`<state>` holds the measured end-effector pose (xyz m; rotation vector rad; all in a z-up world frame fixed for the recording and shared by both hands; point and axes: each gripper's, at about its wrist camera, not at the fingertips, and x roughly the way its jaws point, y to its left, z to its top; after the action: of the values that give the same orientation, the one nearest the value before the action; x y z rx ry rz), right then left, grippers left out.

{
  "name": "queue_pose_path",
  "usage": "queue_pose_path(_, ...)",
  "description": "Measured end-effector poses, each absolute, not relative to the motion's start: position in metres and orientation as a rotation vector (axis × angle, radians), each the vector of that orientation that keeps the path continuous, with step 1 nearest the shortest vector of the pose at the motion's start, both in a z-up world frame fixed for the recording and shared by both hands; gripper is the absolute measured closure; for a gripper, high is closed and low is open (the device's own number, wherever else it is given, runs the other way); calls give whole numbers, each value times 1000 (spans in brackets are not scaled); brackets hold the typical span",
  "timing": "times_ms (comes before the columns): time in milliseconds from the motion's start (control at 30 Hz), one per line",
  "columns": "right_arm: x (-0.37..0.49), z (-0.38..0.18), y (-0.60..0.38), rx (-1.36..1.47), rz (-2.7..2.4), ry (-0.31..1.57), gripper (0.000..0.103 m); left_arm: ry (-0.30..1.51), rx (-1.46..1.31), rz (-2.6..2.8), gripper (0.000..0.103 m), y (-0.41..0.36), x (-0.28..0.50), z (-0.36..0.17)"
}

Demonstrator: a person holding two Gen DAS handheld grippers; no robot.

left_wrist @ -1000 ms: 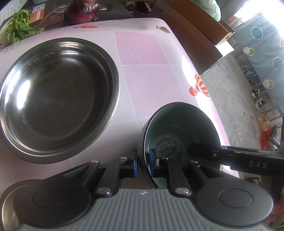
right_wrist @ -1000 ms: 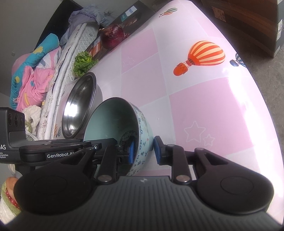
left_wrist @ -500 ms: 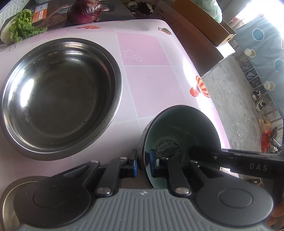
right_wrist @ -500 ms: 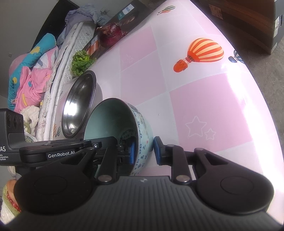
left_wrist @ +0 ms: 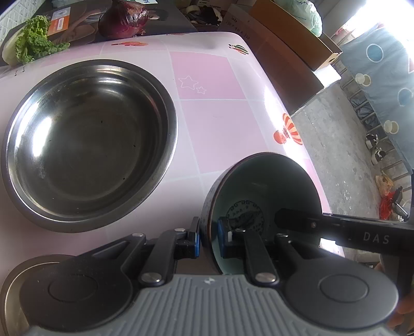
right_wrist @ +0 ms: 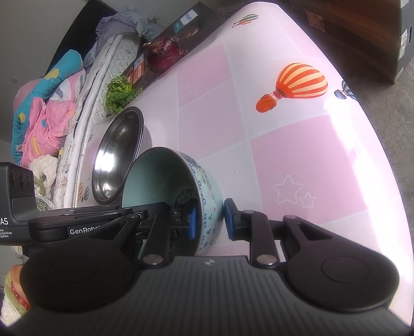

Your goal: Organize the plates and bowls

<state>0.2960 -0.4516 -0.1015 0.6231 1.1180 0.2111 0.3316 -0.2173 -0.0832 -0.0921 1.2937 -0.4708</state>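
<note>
- Ceramic bowl (left_wrist: 266,191), pale blue inside with a printed pattern outside, sits right between my two grippers, over the near part of the pink table (left_wrist: 220,129) and just beside the big steel bowl (left_wrist: 88,144).
- My left gripper (left_wrist: 208,236) is clenched on its rim, one blue pad inside and one outside the wall.
- My right gripper (right_wrist: 211,219) bites the opposite side of the rim the same way, inner pad in the bowl and outer pad against the patterned wall.
- I can't tell from either view whether the foot is clear of the table.
- What's new: the steel bowl fills more of my left view than it did a second ago and has slid closer, while both grips look unchanged, so I'm carrying the ceramic bowl toward it.
- That reads to me as nesting the small bowl into the large one, with the drop itself not yet done.
- Another steel rim (left_wrist: 10,284) peeks in at my lower left, perhaps a plate.
- Farther off, lettuce (left_wrist: 33,46) and a red cabbage (left_wrist: 124,18) lie at the table's far edge, well out of my path.
</note>
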Motion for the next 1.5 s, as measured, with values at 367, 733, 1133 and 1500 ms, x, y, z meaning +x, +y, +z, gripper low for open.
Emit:
queue_pose_path(367, 297, -95, -453, 622, 214, 1106, 82, 1280, -95, -474, 89, -215, 331, -78)
queue_pose_path(733, 295, -87, -455, 621, 218, 1087, 82, 1263, -101, -479, 89, -212, 330, -71)
queue_pose_path(1133, 295, -65, -448, 607, 221, 1058, 82, 1232, -123, -487, 89, -203, 329, -55)
queue_pose_path(1500, 301, -39, -424, 574, 250, 1037, 83, 1191, -162, -479, 89, -173, 330, -34)
